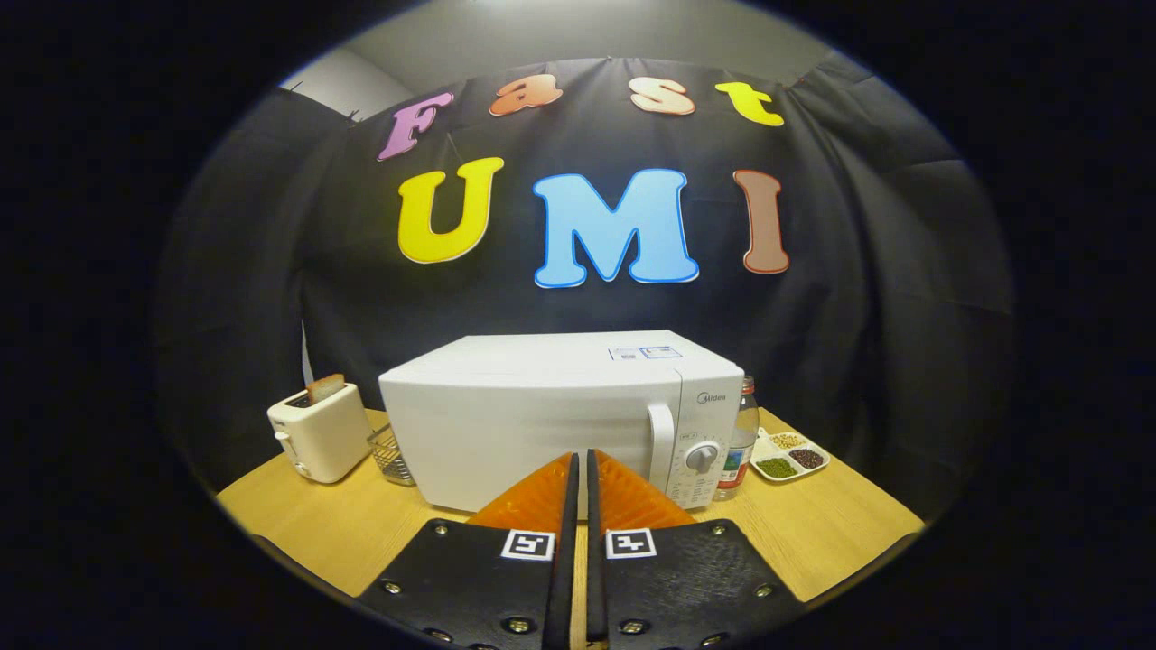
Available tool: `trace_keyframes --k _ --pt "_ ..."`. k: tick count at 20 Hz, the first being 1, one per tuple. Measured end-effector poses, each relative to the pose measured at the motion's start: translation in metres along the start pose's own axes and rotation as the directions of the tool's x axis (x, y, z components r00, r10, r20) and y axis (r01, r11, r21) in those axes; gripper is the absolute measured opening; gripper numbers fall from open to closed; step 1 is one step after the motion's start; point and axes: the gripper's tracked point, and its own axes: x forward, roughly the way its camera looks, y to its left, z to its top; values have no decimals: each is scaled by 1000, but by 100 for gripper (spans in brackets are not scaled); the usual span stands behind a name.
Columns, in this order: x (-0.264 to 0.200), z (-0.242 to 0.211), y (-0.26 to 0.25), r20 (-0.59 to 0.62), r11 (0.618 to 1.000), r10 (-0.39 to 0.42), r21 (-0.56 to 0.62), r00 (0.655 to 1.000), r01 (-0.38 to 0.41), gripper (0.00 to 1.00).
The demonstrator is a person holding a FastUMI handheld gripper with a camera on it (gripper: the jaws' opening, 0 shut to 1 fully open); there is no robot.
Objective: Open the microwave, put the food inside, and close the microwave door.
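Note:
A white microwave stands on the wooden table, door closed, with its vertical handle and a round dial on its right side. My gripper is in front of the microwave's door, a little left of the handle, with its fingers pressed together and nothing between them. A divided dish of beans and grains lies to the right of the microwave.
A white toaster with a slice of bread in it stands left of the microwave, with a small wire basket between them. A bottle stands right against the microwave's right side.

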Motion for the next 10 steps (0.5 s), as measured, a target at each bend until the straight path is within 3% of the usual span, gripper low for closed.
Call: trace_keyframes --k 4,10 --pt "-59 46 11 70 999 37 -24 997 -36 6" --pt "-112 91 16 127 999 19 -39 992 -14 6"
